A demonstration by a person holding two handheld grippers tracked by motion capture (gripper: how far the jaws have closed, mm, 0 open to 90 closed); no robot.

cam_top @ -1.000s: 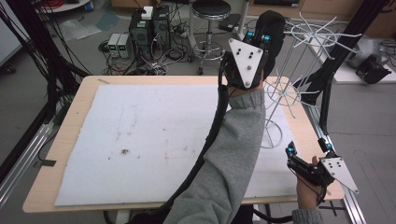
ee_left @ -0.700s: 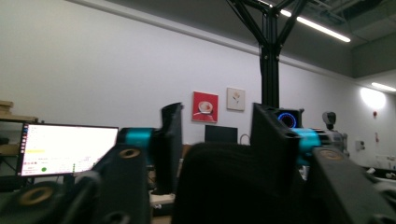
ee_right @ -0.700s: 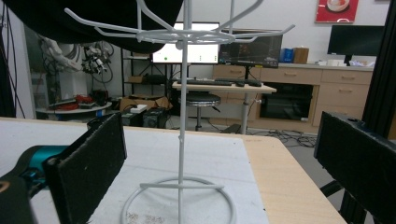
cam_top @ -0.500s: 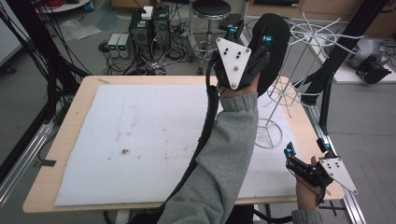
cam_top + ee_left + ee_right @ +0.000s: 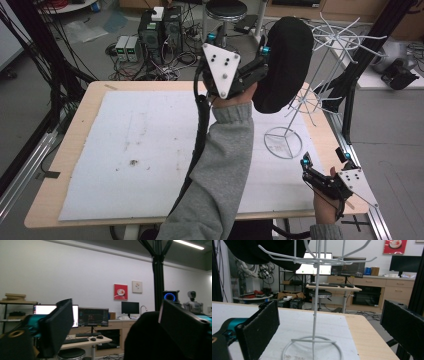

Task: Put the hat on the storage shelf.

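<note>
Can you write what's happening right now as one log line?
left gripper: jaws just opened beside black cap | cap: hanging on wire rack | right gripper: open, idle

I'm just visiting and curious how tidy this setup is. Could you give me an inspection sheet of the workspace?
Surface: wooden table under a white mat.
Job's things: black hat hanging at the upper arms of a white wire rack.
Clutter: a few dark specks on the mat.
Grippers: left gripper raised by the hat, its fingers just opened, hat low between them, not pressed; right gripper open and empty at the near right corner.
Cables: black cable along the grey sleeve; tangle on the floor.
Surroundings: stool, computer boxes, desks with monitors.
</note>
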